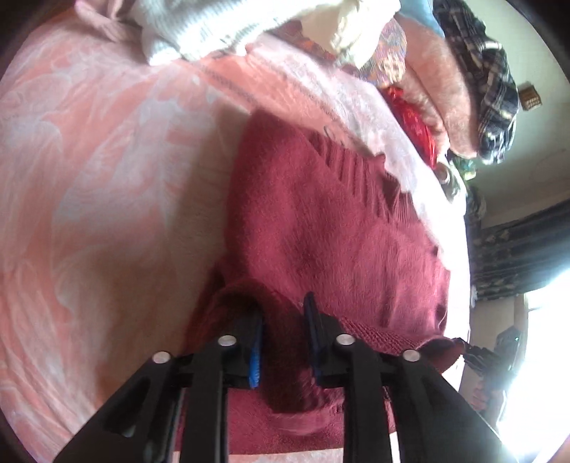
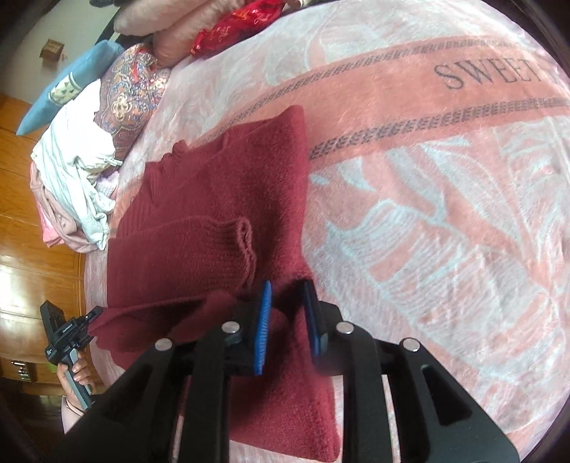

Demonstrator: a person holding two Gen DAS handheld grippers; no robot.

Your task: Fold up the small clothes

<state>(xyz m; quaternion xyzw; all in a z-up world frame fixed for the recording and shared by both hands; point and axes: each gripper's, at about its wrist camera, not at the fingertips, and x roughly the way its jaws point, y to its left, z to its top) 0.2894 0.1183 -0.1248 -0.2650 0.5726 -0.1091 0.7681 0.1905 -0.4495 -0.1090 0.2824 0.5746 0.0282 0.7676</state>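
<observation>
A dark red knitted sweater (image 2: 221, 199) lies on the bed, spread over a pink blanket (image 2: 445, 220) patterned with pale leaves and a band of grey lettering. One ribbed cuff (image 2: 244, 245) is folded across the body of the garment, and its near hem bunches up towards both tools.

The left tongs (image 1: 283, 334) stand slightly spread, with a ridge of the red knit rising between the blue pads; the fabric sits in the gap, but the pads are not pressing on it. The right tongs (image 2: 288, 320) are likewise a little apart, with a fold of the sweater's edge between them and no squeeze on it that I can see. In the right wrist view the person's hand (image 2: 76, 374) grips the handle of the other tool at the bed's edge.

Along the far side of the bed sits plenty of clutter: a heap of white and pale pink clothes (image 2: 76, 167), an ornate patterned cushion (image 2: 131, 96), a blue pillow (image 2: 74, 80), a shiny red packet (image 2: 231, 26) and pink pillows (image 2: 167, 25). A plaid garment (image 1: 488, 82) lies over the pillows in the left view. None of it lies on the sweater; the white heap sits just beside its collar end. Wooden panels (image 2: 21, 228) run beyond the bed.
</observation>
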